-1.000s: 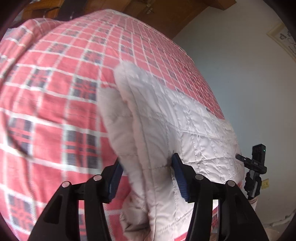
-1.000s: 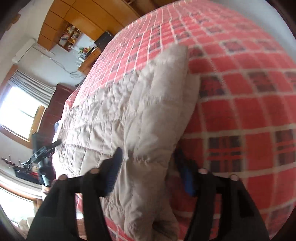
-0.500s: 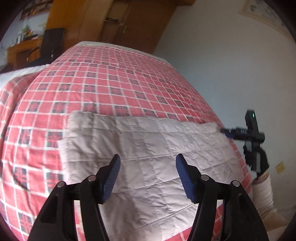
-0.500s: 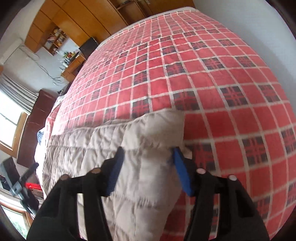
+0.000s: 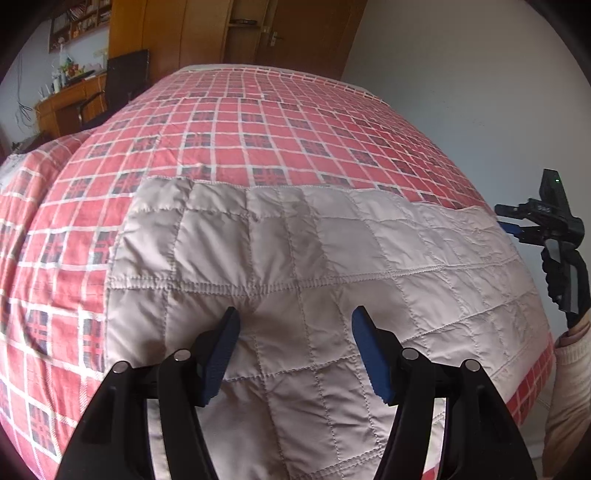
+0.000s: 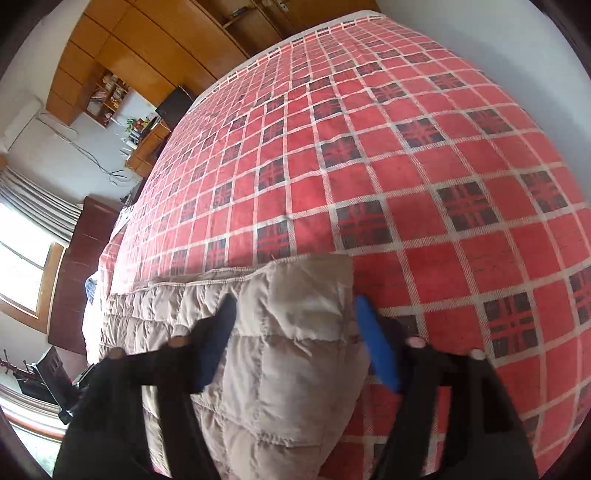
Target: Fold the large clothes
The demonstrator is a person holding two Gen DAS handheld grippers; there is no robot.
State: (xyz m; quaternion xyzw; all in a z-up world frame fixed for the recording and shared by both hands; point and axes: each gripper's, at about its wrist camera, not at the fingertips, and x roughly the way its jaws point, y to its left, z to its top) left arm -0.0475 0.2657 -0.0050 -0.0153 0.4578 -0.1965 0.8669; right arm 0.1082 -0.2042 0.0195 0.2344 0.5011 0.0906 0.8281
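Note:
A beige quilted garment [image 5: 314,251] lies folded in a flat band across the near part of a bed with a red plaid cover [image 5: 258,122]. My left gripper [image 5: 295,332] hovers open over the garment's middle, with nothing between its blue pads. My right gripper [image 6: 295,321] is open at the garment's right end [image 6: 288,387], and the thick folded end lies between its spread fingers. In the left wrist view the right gripper [image 5: 508,221] shows at the bed's right edge, held by a gloved hand.
A white wall [image 5: 461,92] runs close along the bed's right side. Wooden wardrobes and a door [image 5: 240,33] stand beyond the far end, a desk with a chair [image 5: 74,99] at the far left. A dark headboard [image 6: 85,258] and a window [image 6: 18,258] are on the left.
Both grippers have drawn back and up from the garment. Its raised fold has come down, and it now lies flat on the bed. The left gripper no longer has cloth between its fingers.

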